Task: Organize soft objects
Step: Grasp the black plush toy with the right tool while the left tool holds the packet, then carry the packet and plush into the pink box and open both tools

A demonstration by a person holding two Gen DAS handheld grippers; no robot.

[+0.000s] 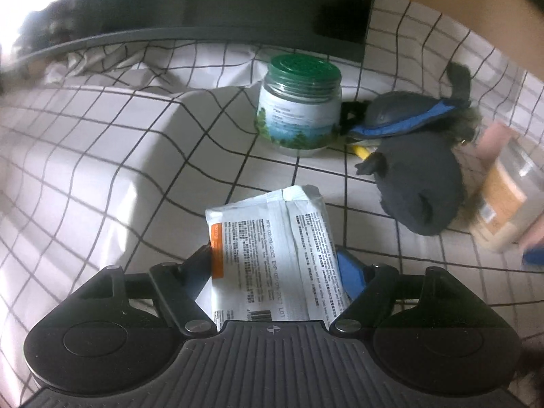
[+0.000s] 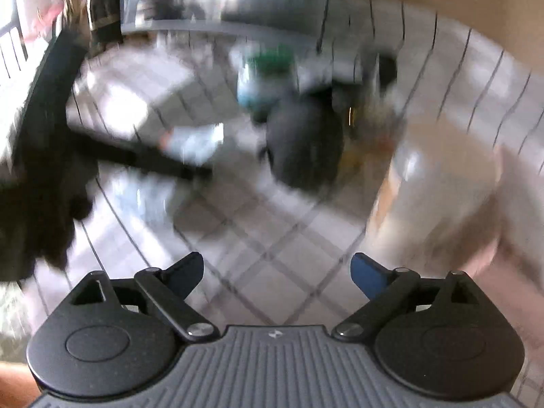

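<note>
Underneath, a grid-checked sheet [image 1: 85,170] carries a dark plush toy [image 1: 418,183], a green-lidded jar [image 1: 299,108] and, smallest, a white wipes pack [image 1: 272,255] pinched in the left gripper [image 1: 275,265]. Spread wide and holding nothing, the right gripper [image 2: 277,272] looks badly blurred; a hasty reach could topple the jar.

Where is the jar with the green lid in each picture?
Left wrist: the jar stands upper middle on the checked cloth, left of the dark plush toy.
Right wrist: blurred, the jar is top middle, above-left of the toy.
Shared landmark: the dark plush toy.
</note>
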